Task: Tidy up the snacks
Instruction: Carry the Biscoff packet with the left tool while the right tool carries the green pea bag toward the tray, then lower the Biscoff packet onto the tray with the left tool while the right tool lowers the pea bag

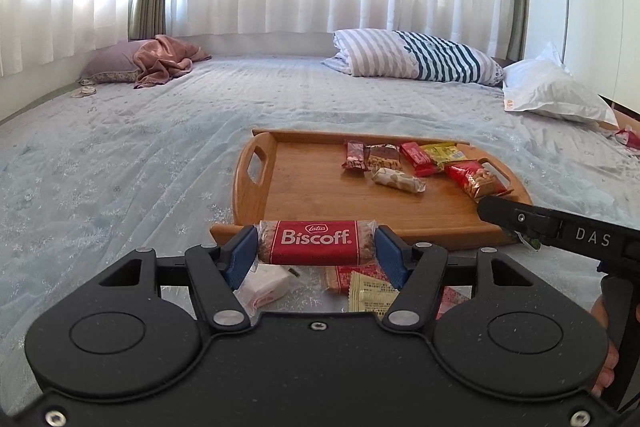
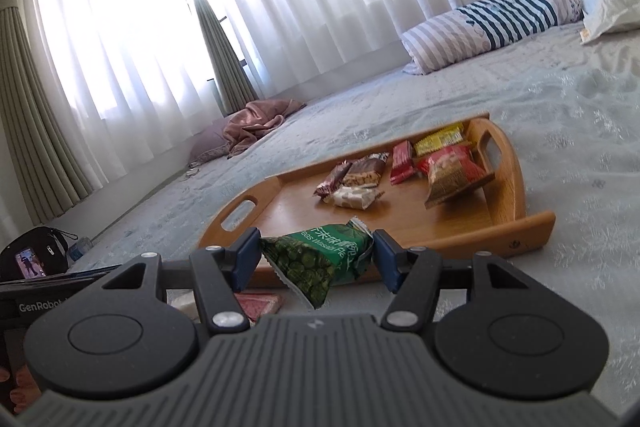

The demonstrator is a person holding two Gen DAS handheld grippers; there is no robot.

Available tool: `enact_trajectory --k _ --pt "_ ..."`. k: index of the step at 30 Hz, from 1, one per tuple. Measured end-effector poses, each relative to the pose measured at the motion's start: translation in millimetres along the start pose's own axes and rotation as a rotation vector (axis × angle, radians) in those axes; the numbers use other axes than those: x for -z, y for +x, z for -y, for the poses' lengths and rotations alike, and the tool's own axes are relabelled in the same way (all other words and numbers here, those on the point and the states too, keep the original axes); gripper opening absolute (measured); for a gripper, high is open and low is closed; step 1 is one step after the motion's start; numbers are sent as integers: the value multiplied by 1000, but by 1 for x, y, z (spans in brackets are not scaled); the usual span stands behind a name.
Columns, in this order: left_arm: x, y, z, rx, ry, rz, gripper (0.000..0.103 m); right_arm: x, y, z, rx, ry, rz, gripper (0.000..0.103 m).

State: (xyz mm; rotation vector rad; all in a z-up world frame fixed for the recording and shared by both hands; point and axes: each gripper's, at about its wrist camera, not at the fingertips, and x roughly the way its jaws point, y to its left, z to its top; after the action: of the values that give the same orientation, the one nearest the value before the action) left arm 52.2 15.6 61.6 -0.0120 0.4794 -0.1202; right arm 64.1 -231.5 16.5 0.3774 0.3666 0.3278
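The left gripper (image 1: 316, 247) clamps a red Biscoff packet (image 1: 316, 242) crosswise between its blue pads, raised just before the wooden tray's (image 1: 256, 183) near edge. The right gripper (image 2: 316, 259) pinches a green wasabi pea packet (image 2: 316, 263) above the tray's (image 2: 532, 223) near edge.

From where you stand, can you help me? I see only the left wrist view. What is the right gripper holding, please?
Observer: The right gripper is shut on a green wasabi pea packet, held just before the near rim of the wooden tray.
Operator: Are more snacks on the bed under it?
Observer: Yes, a red wrapped snack lies on the bedspread below its fingers.
Operator: And anything to its left?
Observer: A black bag sits past the bed edge, with a phone leaning against it.
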Motion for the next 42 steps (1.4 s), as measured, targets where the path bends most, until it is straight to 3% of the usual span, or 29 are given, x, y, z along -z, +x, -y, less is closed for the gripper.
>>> enact_trajectory --k 33,42 --pt "-28 52 -9 29 -14 -22 62 -24 33 -14 35 -107 1 63" --pt "-33 77 -10 57 -35 -55 62 -28 48 -10 101 -129 -11 64"
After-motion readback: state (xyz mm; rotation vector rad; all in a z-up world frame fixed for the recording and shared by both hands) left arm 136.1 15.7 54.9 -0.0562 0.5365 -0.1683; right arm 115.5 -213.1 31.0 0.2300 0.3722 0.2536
